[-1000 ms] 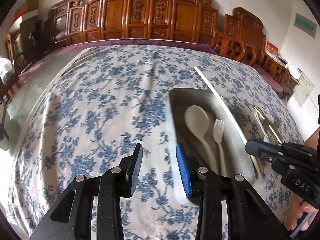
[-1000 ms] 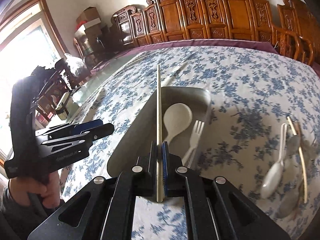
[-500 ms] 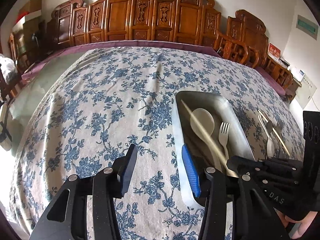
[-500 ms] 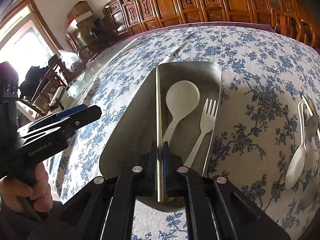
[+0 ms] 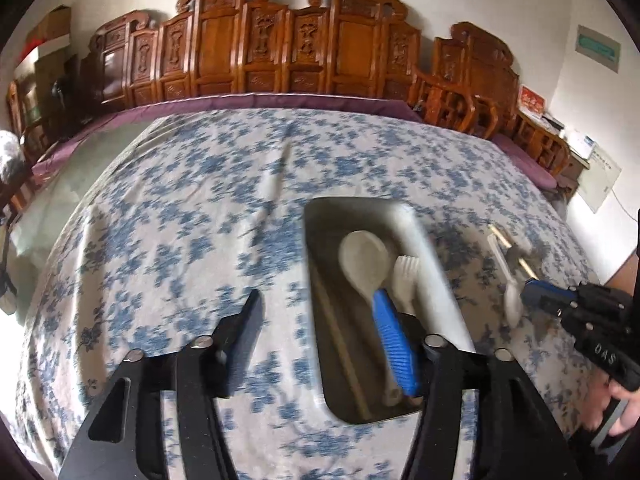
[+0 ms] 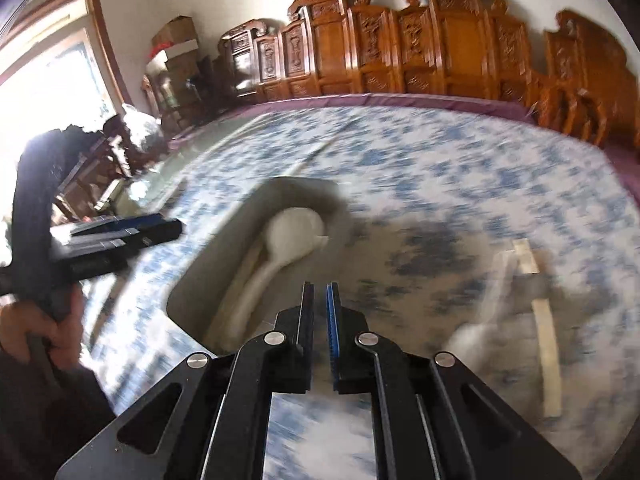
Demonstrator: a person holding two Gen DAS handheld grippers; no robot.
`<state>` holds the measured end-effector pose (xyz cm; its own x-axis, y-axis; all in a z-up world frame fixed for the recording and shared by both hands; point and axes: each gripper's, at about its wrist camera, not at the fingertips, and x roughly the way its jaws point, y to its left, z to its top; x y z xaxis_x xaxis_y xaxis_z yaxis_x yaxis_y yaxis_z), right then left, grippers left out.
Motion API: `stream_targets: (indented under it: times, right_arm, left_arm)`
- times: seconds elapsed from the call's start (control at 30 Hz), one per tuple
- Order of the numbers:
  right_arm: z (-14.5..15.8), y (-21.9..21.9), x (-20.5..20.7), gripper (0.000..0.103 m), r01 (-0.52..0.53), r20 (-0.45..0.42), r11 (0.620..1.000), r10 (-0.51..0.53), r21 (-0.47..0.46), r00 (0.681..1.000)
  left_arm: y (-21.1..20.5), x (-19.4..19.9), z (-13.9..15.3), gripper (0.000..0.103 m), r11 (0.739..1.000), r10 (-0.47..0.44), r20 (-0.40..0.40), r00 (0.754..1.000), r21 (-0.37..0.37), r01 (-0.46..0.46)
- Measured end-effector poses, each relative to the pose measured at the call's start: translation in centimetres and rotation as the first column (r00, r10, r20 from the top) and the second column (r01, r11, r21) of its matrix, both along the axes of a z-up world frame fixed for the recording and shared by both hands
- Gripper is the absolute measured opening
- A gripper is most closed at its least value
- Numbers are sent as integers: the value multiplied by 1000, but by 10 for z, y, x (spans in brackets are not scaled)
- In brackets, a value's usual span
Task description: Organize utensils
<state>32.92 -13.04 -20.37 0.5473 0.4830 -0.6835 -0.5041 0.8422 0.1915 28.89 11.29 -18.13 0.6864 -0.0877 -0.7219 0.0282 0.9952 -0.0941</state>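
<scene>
A grey metal tray [image 5: 316,280] [image 6: 208,280] sits on the flowered cloth. It holds a white spoon [image 5: 362,258] [image 6: 294,232], a white fork [image 5: 406,276] and a pale chopstick [image 5: 340,340]. My left gripper [image 5: 320,328] [image 6: 170,226] hangs over the tray's near left wall. Its jaws are opening, the wall lies between them and neither pad touches it. My right gripper [image 6: 320,292] [image 5: 532,288] is shut on nothing, right of the tray. It sits close to a loose white spoon [image 5: 508,284] and a chopstick [image 5: 512,256] [image 6: 546,340] on the cloth.
The blue-flowered tablecloth [image 5: 180,240] covers a large table with a purple border [image 5: 280,100] at its far edge. Carved wooden chairs [image 5: 280,48] line the far side. A person's hand [image 6: 24,324] grips the left tool's handle. Both views are blurred by motion.
The right gripper no longer holds the chopstick, which now lies in the tray, and it has swung right toward the loose utensils. The left jaws have spread wider.
</scene>
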Motion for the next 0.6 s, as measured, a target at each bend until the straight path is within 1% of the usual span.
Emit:
stream_targets:
  times: [0.03,0.1,0.17,0.23,0.3,0.4,0.47,0.6]
  right_arm:
    - [1,-11,0,9,7,9,1000,-7,-14,1000]
    - [-1,-38,4,9,23,19,998,-22,-61,1000]
    - [-6,-60,8,14,54,26,993,-51,-103,998]
    - [-12,-79,14,22,72,27,989,-69,-132,997]
    - [-18,-93,19,23,98,34,983,-94,-156,995]
    - [-33,-110,23,23,126,28,978,-123,-168,992]
    - [-43,-120,26,23,134,3,976,-136,-171,991]
    - [-51,-134,31,23,145,-26,974,-152,-174,988]
  left_arm:
    - [-8,0,1,75,1000,-19,9,1000,-3,19]
    - [-23,1,2,75,999,-49,11,999,2,49]
    - [-41,2,3,76,997,-78,14,997,7,78]
    - [-55,1,4,76,995,-101,16,995,7,101]
    - [-68,1,5,76,993,-120,18,993,3,120]
    - [-88,0,3,76,988,-153,16,988,9,153]
    - [-101,-1,1,76,985,-174,12,985,10,174]
    - [-123,0,-4,76,976,-216,0,976,17,216]
